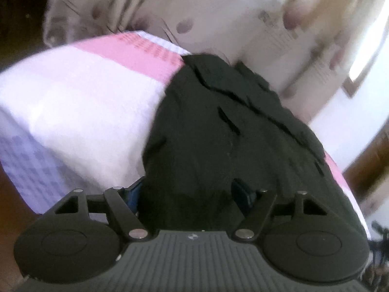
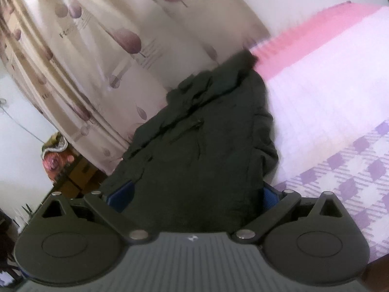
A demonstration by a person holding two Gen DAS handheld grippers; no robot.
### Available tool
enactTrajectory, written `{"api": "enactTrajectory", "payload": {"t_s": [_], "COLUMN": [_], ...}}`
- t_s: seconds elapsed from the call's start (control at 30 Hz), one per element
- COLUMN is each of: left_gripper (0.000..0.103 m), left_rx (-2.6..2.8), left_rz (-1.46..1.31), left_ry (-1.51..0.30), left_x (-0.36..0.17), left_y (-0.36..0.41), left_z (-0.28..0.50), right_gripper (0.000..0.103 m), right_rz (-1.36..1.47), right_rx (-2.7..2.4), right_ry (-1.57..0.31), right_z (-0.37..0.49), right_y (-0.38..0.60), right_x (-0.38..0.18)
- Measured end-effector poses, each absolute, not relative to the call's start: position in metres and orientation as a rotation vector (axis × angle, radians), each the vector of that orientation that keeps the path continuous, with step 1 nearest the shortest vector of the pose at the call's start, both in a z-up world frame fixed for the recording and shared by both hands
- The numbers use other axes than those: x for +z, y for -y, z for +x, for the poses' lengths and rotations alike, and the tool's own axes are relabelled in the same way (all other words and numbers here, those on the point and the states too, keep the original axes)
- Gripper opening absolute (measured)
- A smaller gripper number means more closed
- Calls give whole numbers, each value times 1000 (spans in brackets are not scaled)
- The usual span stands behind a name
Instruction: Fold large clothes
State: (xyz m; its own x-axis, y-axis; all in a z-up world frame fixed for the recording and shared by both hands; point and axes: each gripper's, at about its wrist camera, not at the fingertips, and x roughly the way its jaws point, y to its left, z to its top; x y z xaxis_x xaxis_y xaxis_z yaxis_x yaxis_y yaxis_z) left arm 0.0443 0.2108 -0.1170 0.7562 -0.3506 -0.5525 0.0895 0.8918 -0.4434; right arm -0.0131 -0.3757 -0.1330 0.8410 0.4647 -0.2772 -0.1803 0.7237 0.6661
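The left gripper [image 1: 188, 194] stands partly open, its blue-padded fingers [image 1: 132, 194] set on either side of a bunch of the dark jacket [image 1: 218, 131]. The cloth fills the gap and hides most of both pads, so I cannot tell whether they press on it. The right gripper [image 2: 194, 194] is spread wide, and jacket cloth also lies between its blue pads [image 2: 121, 194]; the pads sit at the cloth's outer edges, and a firm hold cannot be made out here either.

The jacket lies lengthwise on the bed [image 1: 73, 102], running away from both grippers toward the far edge by the curtain [image 1: 218, 24]. In the left view its long right side follows the bed's edge, with a pink strip of sheet showing past it; on its left the white and pink sheet is bare and wide. In the right view the same bare sheet spreads to the right, turning to a purple check pattern nearer the camera.

Both views are blurred. The jacket's near hem is hidden under the gripper bodies, and its folds and pockets show only as dark lines.
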Motion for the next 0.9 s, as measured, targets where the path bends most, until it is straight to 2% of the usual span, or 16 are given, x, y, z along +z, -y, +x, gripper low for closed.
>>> {"api": "enactTrajectory", "payload": {"t_s": [0.1, 0.2, 0.23, 0.27, 0.33, 0.37, 0.4, 0.43, 0.47, 0.5, 0.73, 0.9], "left_gripper": [80, 78, 69, 48, 25, 20, 19, 17, 16, 15, 15, 16], "left_rx": [-267, -276, -267, -257, -251, -259, -255, -246, -236, -226, -162, -144], "left_rz": [-393, -420, -428, -430, -442, -455, -452, -431, -402, -375, -155, -135], "left_ry": [-701, -685, -683, -683, -678, -672, -666, -660, -649, -639, -584, -604], "left_x": [-122, -125, -125, -125, -122, -120, -117, -113, -109, -104, -74, -75], "left_y": [-209, -213, -215, -215, -217, -217, -215, -212, -207, -201, -167, -163], "left_z": [41, 39, 39, 39, 38, 37, 35, 33, 30, 27, 20, 22], "right_gripper": [103, 103, 103, 103, 103, 102, 90, 55, 38, 33, 31, 33], "right_rz": [673, 683, 683, 683, 700, 694, 677, 654, 632, 623, 682, 716], "right_rx": [376, 380, 380, 381, 396, 396, 396, 390, 375, 358, 381, 388], "right_ry": [-459, -460, -461, -462, -470, -477, -486, -505, -534, -554, -526, -553], "right_z": [-11, -9, -9, -8, -7, -7, -6, -4, -2, -1, -5, -1], "right_y": [376, 375, 375, 375, 375, 372, 370, 367, 364, 362, 368, 373], "right_x": [-133, -134, -135, -135, -134, -134, -133, -132, -133, -134, -138, -143]}}
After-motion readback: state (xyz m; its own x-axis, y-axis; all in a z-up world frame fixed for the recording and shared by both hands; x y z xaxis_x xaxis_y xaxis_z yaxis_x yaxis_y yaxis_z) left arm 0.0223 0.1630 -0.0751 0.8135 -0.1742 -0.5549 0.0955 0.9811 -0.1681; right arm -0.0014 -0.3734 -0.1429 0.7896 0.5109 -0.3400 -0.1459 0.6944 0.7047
